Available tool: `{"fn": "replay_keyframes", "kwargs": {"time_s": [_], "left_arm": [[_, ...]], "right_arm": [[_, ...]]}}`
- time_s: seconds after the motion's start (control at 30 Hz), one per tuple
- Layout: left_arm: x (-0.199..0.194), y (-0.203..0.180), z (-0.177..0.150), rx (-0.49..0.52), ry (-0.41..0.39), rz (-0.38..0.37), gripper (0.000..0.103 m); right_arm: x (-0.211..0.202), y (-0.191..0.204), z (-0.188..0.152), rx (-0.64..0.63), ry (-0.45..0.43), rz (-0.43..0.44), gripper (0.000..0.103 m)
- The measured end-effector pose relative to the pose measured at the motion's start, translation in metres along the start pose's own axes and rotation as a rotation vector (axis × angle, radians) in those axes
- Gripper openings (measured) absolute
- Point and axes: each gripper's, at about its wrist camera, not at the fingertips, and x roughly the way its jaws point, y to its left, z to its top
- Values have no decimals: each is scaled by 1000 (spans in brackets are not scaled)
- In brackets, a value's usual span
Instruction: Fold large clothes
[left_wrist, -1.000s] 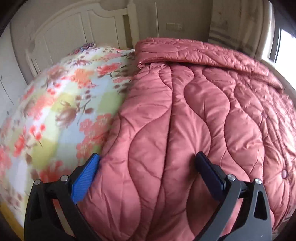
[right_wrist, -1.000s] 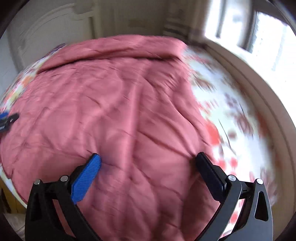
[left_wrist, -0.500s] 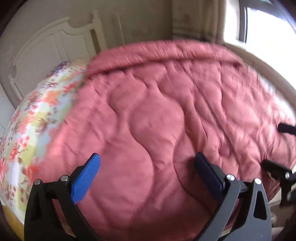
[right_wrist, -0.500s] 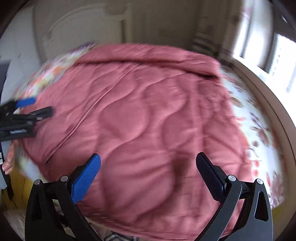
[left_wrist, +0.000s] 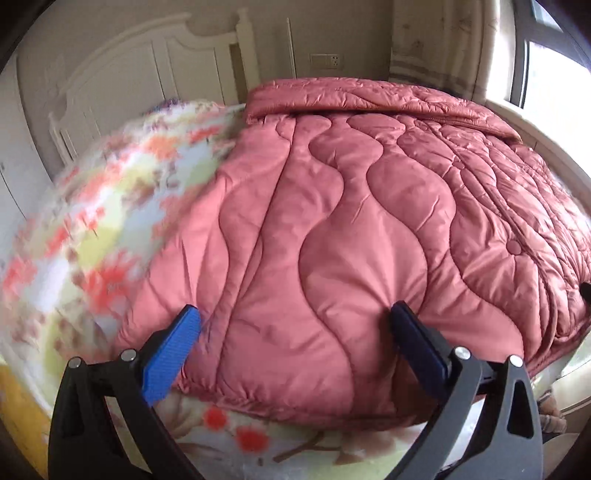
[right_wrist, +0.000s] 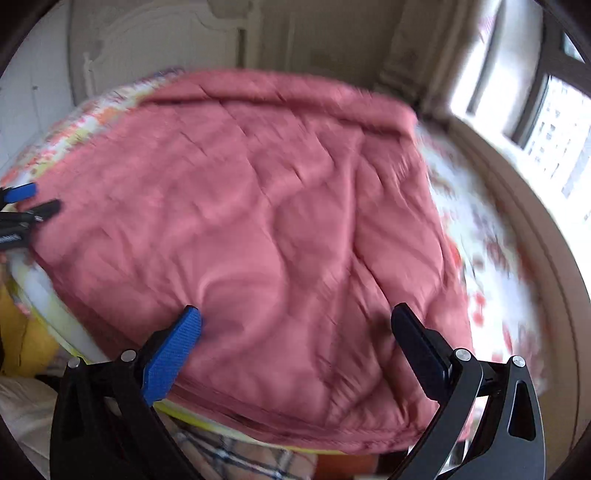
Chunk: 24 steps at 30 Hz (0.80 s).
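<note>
A large pink quilted garment (left_wrist: 351, 229) lies spread flat on a bed, its far edge folded over. It also fills the right wrist view (right_wrist: 258, 229), which is blurred. My left gripper (left_wrist: 295, 325) is open and empty, hovering over the garment's near hem. My right gripper (right_wrist: 295, 325) is open and empty over the garment's near right corner. The left gripper's fingertips (right_wrist: 26, 201) show at the left edge of the right wrist view, beside the garment's edge.
The bed has a floral sheet (left_wrist: 92, 221) and a white headboard (left_wrist: 140, 74) at the back. A window (right_wrist: 554, 122) and a beige ledge run along the right side. A plaid cloth (right_wrist: 229, 458) lies below the bed's near edge.
Both cameras swung: the left view turned back to the left, showing more floral sheet. The right view shifted and the garment's near hem came closer. Both grippers stayed open.
</note>
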Motion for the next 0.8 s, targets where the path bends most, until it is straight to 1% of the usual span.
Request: {"fn": "replay_keyframes", "kwargs": {"time_s": [0.03, 0.13, 0.2, 0.27, 0.3, 0.4, 0.43, 0.5, 0.53, 0.63, 0.67, 0.7, 0.73, 0.8], "left_arm": [[0, 2, -2, -12, -5, -6, 101], [-6, 0, 3, 16, -3, 22, 101], [-18, 7, 9, 24, -46, 55, 101], [-25, 24, 17, -13, -66, 66, 101], [-25, 36, 21, -46, -65, 65, 101], [-9, 80, 28, -177, -18, 60, 101], [-4, 90, 29, -205, 0, 45, 101], [9, 105, 30, -251, 30, -5, 101], [14, 107, 30, -255, 36, -14, 101], [27, 100, 30, -225, 54, -33, 101], [29, 95, 30, -212, 47, -8, 101], [29, 90, 29, -205, 44, -2, 101], [28, 86, 28, -207, 40, -15, 100], [25, 80, 27, -204, 37, -57, 100]], "right_arm": [[0, -7, -4, 31, -4, 26, 99], [-4, -7, -1, 12, 7, 12, 98], [-19, -14, 3, 21, -22, 5, 98], [-29, -30, 4, 56, -46, -6, 98], [-33, -47, 2, 96, -46, -20, 98], [-30, -85, -12, 201, -14, -60, 98], [-29, -98, -21, 247, 0, -54, 98], [-28, -113, -34, 302, 6, -9, 98], [-28, -116, -39, 319, -1, 16, 99], [-29, -113, -43, 297, -20, 16, 98], [-29, -112, -42, 295, -25, 19, 98], [-28, -109, -41, 289, -35, 25, 94], [-28, -103, -38, 281, -44, 31, 85], [-26, -94, -33, 268, -57, 52, 75]]}}
